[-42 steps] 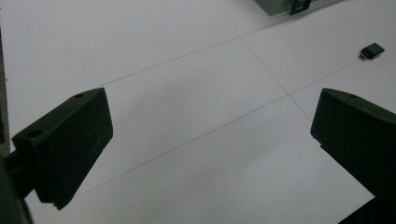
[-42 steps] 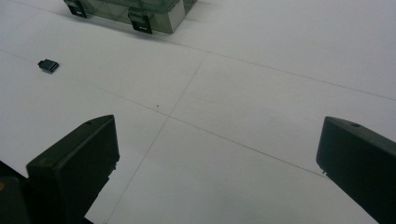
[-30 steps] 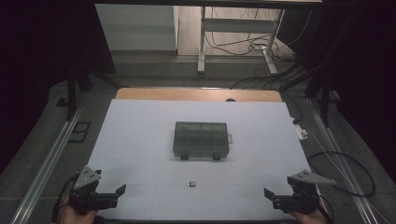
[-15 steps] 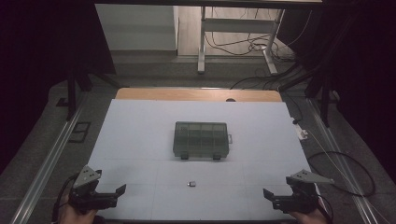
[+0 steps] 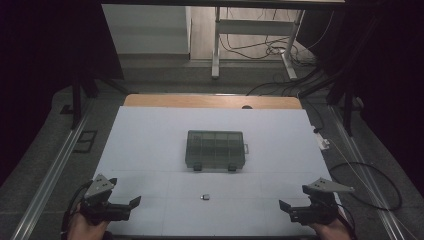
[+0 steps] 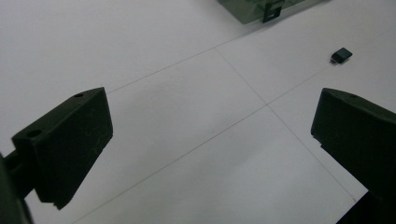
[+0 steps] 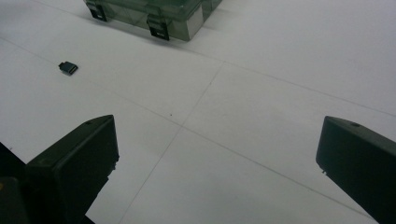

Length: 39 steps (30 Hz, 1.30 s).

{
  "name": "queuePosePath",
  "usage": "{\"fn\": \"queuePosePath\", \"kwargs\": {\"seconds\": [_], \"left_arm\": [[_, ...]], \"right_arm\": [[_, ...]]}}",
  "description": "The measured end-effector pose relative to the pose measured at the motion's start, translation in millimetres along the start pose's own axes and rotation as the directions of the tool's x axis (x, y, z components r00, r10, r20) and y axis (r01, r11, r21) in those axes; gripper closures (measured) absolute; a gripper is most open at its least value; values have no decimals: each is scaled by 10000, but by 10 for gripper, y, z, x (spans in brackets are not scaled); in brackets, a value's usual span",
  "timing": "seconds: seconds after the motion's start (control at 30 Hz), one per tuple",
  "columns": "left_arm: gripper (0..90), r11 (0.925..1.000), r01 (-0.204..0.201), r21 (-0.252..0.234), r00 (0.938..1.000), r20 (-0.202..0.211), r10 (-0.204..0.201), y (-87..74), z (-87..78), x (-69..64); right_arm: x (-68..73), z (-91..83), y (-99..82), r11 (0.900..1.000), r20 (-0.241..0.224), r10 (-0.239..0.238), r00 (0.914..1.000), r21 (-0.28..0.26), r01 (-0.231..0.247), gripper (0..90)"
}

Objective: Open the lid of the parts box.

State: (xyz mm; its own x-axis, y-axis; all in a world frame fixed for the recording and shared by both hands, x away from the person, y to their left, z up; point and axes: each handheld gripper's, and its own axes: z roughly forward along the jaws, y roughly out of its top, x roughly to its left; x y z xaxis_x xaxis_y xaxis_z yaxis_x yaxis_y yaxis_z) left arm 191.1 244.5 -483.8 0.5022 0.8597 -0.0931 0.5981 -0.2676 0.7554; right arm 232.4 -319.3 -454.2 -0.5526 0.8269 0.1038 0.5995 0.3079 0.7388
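A smoky grey compartment box (image 5: 215, 148) with two front latches lies shut in the middle of the white table (image 5: 150, 135). A small dark adapter (image 5: 204, 197) rests in front of it, between both hands. My left gripper (image 5: 131, 205) hovers at the near left corner, open with nothing between its jaws. At the near right corner my right gripper (image 5: 286, 209) is open too and holds nothing. The left gripper view has the adapter (image 6: 341, 54) at upper right and a box latch (image 6: 270, 10) at the top edge. In the right gripper view the adapter (image 7: 68, 68) lies at upper left, the box (image 7: 154, 14) above.
A wooden strip (image 5: 210, 101) borders the table's far edge. Metal rails (image 5: 47, 175) run along both sides. Cables (image 5: 370, 185) lie on the floor at the right, and a small white object (image 5: 322, 142) sits past the right edge.
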Motion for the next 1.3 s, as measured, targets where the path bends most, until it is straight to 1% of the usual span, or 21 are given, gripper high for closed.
{"fn": "queuePosePath", "kwargs": {"seconds": [0.17, 0.27, 0.37, 0.43, 0.5, 0.63, 0.73, 0.83, 0.97, 1.03, 1.13, 1.3], "left_arm": [[0, 9996, -208, -166, 9996, 172, 211, 49, 65, 3], [0, 9984, -401, -396, 9987, 296, 413, 80, 102, -7], [0, 9976, -587, -358, 9978, 291, 597, 130, 145, -16], [0, 9976, -609, -321, 9976, 315, 619, 166, 179, -13], [0, 9981, -533, -303, 9979, 356, 544, 191, 204, -10], [0, 9988, -390, -291, 9981, 474, 404, 237, 249, -5], [0, 9989, -373, -280, 9983, 440, 385, 276, 291, 1], [0, 9988, -345, -337, 9983, 465, 361, 325, 332, 14], [0, 9989, -283, -370, 9979, 568, 303, 379, 385, 25], [0, 9989, -283, -370, 9977, 602, 305, 395, 403, 24], [0, 9988, -406, -282, 9968, 673, 424, 450, 457, 13], [0, 9982, -507, -316, 9957, 757, 530, 514, 510, 2]], "right_arm": [[-30, -4, 55, 9997, -166, 46, 9999, -255, -50, 0], [-20, 17, 101, 9991, -362, -76, 9993, -411, 61, 0], [1, 67, 140, 9992, -491, -183, 9986, -367, 165, 0], [12, 105, 158, 9992, -504, -304, 9983, -267, 291, 0], [18, 137, 174, 9991, -471, -387, 9981, -172, 379, 0], [14, 172, 199, 9987, -462, -489, 9977, -161, 482, 0], [9, 208, 239, 9981, -469, -596, 9971, -176, 588, 0], [4, 235, 266, 9983, -448, -574, 9973, -122, 569, 0], [2, 277, 316, 9981, -429, -597, 9973, -206, 588, 0], [5, 301, 344, 9978, -474, -637, 9968, -230, 627, 0], [12, 339, 379, 9977, -561, -652, 9963, -196, 642, 0], [12, 386, 413, 9979, -660, -630, 9958, -196, 618, 0]]}}
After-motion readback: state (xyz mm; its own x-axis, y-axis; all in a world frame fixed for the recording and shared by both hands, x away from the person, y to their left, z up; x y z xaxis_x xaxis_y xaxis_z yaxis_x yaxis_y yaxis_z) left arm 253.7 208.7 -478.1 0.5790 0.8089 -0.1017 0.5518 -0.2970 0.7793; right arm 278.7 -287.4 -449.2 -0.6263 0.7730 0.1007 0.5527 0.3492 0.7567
